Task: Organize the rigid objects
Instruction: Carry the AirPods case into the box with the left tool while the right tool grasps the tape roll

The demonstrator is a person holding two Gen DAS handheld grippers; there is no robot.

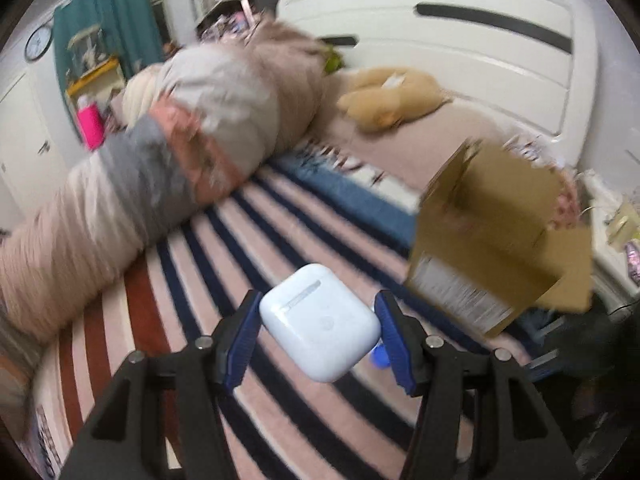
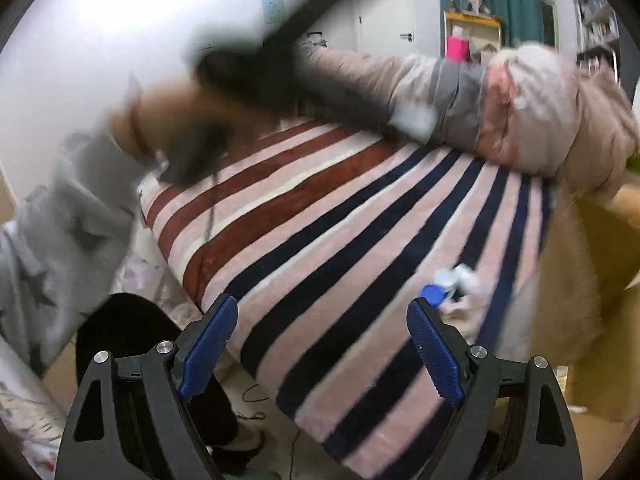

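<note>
Left gripper (image 1: 318, 328) clamps a white earbud case (image 1: 318, 324) at lower centre; cardboard box (image 1: 496, 240), right, is apparently its target. Keep it level. Right gripper (image 2: 322, 344) gapes empty.

Left black two-finger gripper with blue ribbed pads (image 1: 318, 330): jaws closed in on a white rounded earbud case (image 1: 320, 322), one pad against each side, the case held clear of the surface below. In the right wrist view this unit appears as a heavily blurred dark shape, gripped by a bare hand (image 2: 160, 128) emerging from a grey star-patterned sleeve (image 2: 68, 224). Right black two-finger gripper with blue ribbed pads (image 2: 322, 344): jaws spread wide, nothing between the pads, pointing forward and downward
</note>
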